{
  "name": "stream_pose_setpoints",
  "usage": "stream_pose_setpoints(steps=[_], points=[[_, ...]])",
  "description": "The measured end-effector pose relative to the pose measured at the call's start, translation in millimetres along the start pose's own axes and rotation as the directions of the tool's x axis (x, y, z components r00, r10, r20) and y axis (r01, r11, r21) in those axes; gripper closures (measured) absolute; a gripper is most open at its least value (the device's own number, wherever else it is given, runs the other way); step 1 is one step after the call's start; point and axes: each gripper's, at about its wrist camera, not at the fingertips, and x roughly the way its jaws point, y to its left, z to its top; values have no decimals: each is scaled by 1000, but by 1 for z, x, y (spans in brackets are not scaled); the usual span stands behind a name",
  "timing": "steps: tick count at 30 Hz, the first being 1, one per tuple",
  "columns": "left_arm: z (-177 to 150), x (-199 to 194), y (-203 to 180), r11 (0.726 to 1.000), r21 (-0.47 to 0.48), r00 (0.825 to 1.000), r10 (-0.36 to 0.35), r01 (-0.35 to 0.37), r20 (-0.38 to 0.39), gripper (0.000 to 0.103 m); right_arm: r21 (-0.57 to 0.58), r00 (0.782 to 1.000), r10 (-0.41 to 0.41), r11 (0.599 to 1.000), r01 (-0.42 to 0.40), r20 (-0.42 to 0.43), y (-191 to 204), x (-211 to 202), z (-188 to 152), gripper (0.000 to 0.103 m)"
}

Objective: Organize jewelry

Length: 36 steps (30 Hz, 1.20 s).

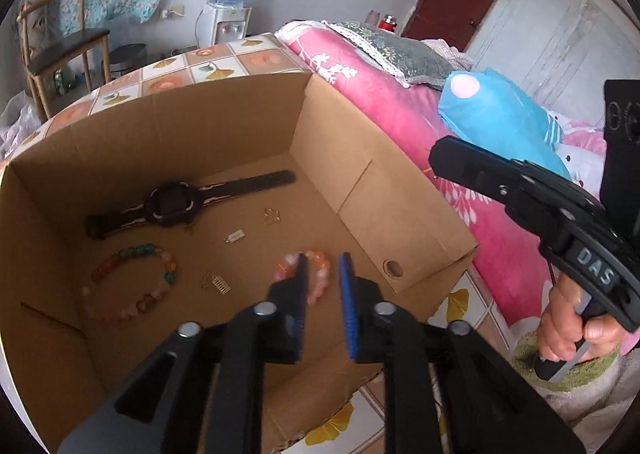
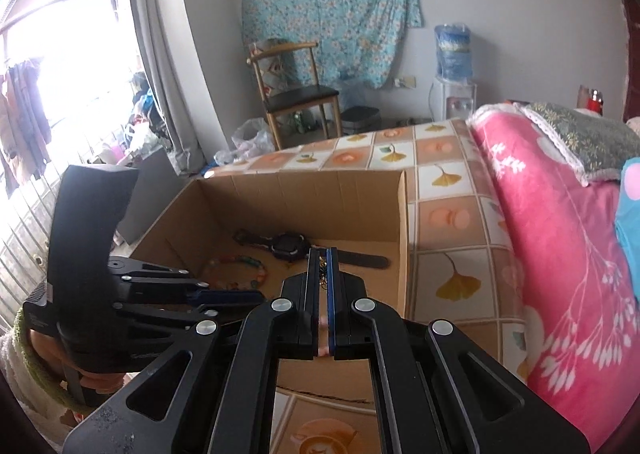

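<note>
Black linkage arms fill the foreground of both wrist views. Left hand-held gripper [image 1: 323, 262]: fingers spread, blue pads apart, poised over the pink-and-orange beaded bracelet [image 1: 318, 278] lying on the floor of the open brown cardboard box [image 1: 412, 213]; whether a pad touches the beads cannot be told. Right hand-held gripper [image 2: 323, 258]: fingers pressed nearly together, pinching a thin gold-coloured chain [image 2: 323, 272] that dangles between the pads above the box's near edge.

Also on the box floor: a black wristwatch with a pink-trimmed strap [image 1: 172, 203] laid flat toward the far wall; a larger bracelet of green, orange and pink beads [image 1: 132, 282] at the left; a small silver clasp-like piece [image 1: 235, 236], a gold ring-like piece [image 1: 272, 215] and a gold charm [image 1: 216, 283] scattered between them, all apart from one another. The box stands on a table covered with a ginkgo-leaf tiled cloth [image 1: 456, 302], beside a bed with a pink floral quilt [image 1: 400, 109].

Handling, as judged: the chain is very light, limp and slippery, likely to slide from the pads or tangle; hold it at a bunched part. The beaded bracelet is light and flexible on its cord, its beads round and hard; close across one side of the loop, between beads, not on a bead's crown.
</note>
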Motion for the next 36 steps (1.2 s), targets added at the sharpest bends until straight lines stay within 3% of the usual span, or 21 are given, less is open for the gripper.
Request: stream_pose_setpoints(steps=[7,14,15,16,18,19,22,28,32,36], points=[[-14,-42,14,997,-46,994,59,-56,89,76,-17,991,41,999,-44,-124,6,31,9,102],[-43,-85,20,989,-87,977,130,-117,168,59,-22,974,-34,999,30,-223,5,60,16,100],[-46,-89,20,988,-91,975,137,-123,172,57,-27,972,-56,998,52,-227,3,62,17,92],[-51,-94,20,986,-97,973,149,-133,179,54,-25,972,-65,998,61,-225,2,62,18,79],[-58,-100,21,982,-108,967,173,-154,189,48,-9,978,-61,998,60,-199,-2,56,20,71],[-62,-104,21,977,-118,961,197,-177,194,42,-7,980,-69,998,69,-187,-2,52,22,71],[-70,-108,22,970,-136,953,227,-203,200,39,-6,985,-106,994,106,-137,-2,33,24,70],[-76,-113,18,965,-137,941,251,-225,225,28,82,995,-92,992,96,-48,-7,-12,16,61],[-78,-123,10,957,-127,917,286,-260,277,18,145,997,-72,987,73,-11,-8,-41,1,52],[-78,-134,-1,945,-115,883,327,-306,336,5,95,999,-34,995,36,-20,12,-59,-16,29]])
